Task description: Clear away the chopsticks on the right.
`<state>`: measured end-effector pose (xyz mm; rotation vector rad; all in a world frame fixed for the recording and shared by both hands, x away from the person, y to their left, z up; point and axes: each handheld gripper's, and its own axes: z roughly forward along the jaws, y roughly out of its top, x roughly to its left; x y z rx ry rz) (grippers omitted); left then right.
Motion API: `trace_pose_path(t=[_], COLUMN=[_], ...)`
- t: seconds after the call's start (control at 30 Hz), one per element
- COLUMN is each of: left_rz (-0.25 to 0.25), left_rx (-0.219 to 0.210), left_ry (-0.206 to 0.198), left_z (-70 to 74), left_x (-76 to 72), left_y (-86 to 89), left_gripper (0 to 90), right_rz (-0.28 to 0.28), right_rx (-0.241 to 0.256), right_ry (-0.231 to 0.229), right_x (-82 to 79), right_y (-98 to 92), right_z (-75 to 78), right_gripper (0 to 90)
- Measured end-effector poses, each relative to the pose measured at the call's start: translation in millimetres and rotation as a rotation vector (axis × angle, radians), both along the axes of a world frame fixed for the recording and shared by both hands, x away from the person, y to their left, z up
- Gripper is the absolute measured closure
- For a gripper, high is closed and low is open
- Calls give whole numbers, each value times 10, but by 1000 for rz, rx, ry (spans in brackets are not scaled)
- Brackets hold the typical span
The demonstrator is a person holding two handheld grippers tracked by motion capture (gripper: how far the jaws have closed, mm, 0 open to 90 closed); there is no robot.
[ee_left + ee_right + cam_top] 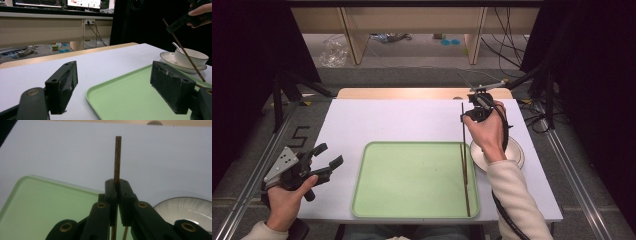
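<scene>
Chopstick (463, 131): pinched near its upper end between the pressed-together jaws of the right gripper (475, 114); it slants down from there, its lower tip over the tray's right side.
Handling: likely light, stiff, thin and smooth, so it may swivel; a hold nearer the middle would steady it.
Second chopstick (466, 185): lies on the tray below the gripper.
Tray (377, 175): green, otherwise bare.
Bowl (192, 56): on a plate (167, 57) right of the tray; a spoon handle (176, 46) sticks out.
Left gripper (322, 160): jaws spread, holding nothing, left of the tray.

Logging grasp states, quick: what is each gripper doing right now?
Left gripper: open, fingers wide apart, holding nothing.
Right gripper: closed on a chopstick, lifted at a slant above the green tray.
</scene>
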<state>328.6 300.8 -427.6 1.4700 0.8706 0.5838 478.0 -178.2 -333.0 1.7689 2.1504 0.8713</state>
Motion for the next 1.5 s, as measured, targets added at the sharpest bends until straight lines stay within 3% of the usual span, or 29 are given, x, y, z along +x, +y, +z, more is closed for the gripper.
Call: trace_pose_path(t=[0.03,0.1,0.17,0.27,0.43,0.47,0.5,0.53,0.57,0.6,0.8,1.0,1.1,1.2,1.27,1.37,1.4,1.5], left_rz=[0,-1,0,0,0,-1,-1,-1,0,0,-1,-2,-2,-2,-2,-2,-3,-3], left_rx=[-1,-1,-2,-1,-2,0,-2,0,-1,-1,-2,-1,0,-1,-1,-1,-1,-2], left_ry=[0,-1,0,0,-1,-1,-1,0,-1,-1,-2,-1,-1,-1,-3,-2,-1,-3], left_z=[0,-2,-2,0,0,1,1,2,2,2,2,4,4,4,5,5,5,5], left_x=[0,1,1,0,0,0,1,-1,-1,0,-1,-4,-3,-4,-3,-5,-6,-4], left_y=[-1,0,0,1,1,1,0,1,0,0,1,1,2,1,2,-1,-1,0], left_gripper=[219,219,219,219,219,219,219,219,219,219,219,219,219,219,220,221,221,221], right_rz=[-24,-16,-55,-88,-134,-126,-122,-161,-168,-147,-191,-206,-224,-195,-224,-194,-220,-225], right_rx=[9,-16,13,15,-37,-28,-48,-51,-46,-51,-87,-133,-122,-156,-129,-159,-138,-138], right_ry=[35,49,115,184,306,310,290,342,360,346,442,467,464,472,462,476,472,470], right_x=[5,25,21,37,64,62,66,64,69,71,79,77,87,88,95,87,93,93], right_y=[17,-4,6,6,2,-13,-22,5,7,-4,47,58,83,68,97,81,102,102], right_z=[-8,-56,-71,-129,-288,-326,-374,-383,-410,-453,-629,-740,-775,-808,-828,-841,-845,-856], right_gripper=[879,879,879,879,879,879,879,878,878,878,878,876,874,871,870,866,866,860])
